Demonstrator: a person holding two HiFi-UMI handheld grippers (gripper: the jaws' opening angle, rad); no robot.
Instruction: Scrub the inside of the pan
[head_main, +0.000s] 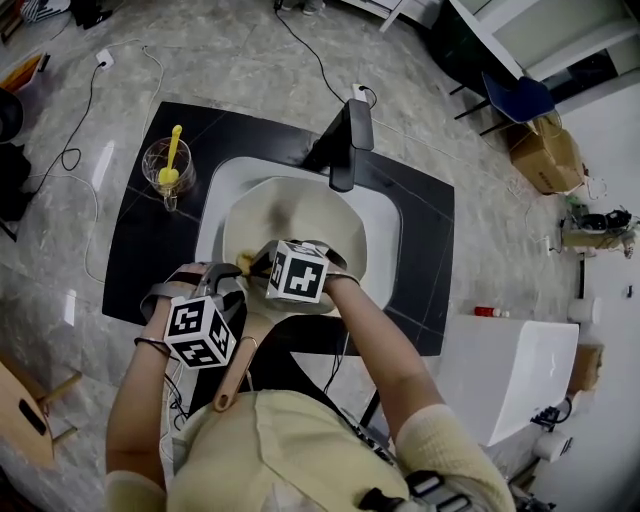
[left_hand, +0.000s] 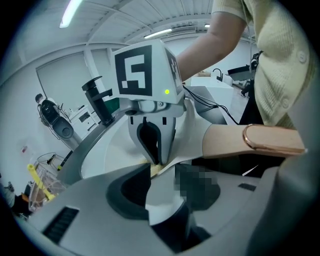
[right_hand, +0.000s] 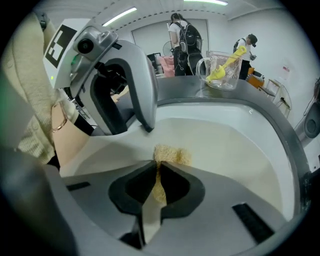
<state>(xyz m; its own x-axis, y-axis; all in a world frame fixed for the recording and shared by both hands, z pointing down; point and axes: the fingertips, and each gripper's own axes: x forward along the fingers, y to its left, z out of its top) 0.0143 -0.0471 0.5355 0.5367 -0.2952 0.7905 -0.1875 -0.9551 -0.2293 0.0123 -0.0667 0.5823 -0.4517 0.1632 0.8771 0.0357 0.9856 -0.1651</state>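
My right gripper (right_hand: 157, 182) is clenched on a yellow sponge (right_hand: 170, 155), pressed against the inside of the pan (head_main: 300, 215) in the sink (head_main: 388, 215). My left gripper (left_hand: 161, 195) seems to pinch the pan's rim near its handle (head_main: 235, 372). The faucet (head_main: 345, 140) overhangs the pan's far rim. A glass (head_main: 165, 168) holding a yellow brush (head_main: 173, 150) stands at the counter's (head_main: 425, 230) back left corner.

**Arms.** Both reach forward and down, the right forearm (head_main: 385, 350) angling inward towards the left forearm (head_main: 135, 400).

**Left gripper** (left_hand: 161, 195). Tilted downward, jaws set wide and clamped across the rim of the pan (left_hand: 163, 210), which runs between them.

**Right gripper** (right_hand: 159, 181). Pointed steeply down just beyond the left jaws' tips, jaws nearly together, pinching a yellow scrub pad (right_hand: 172, 155) that protrudes past their tips.
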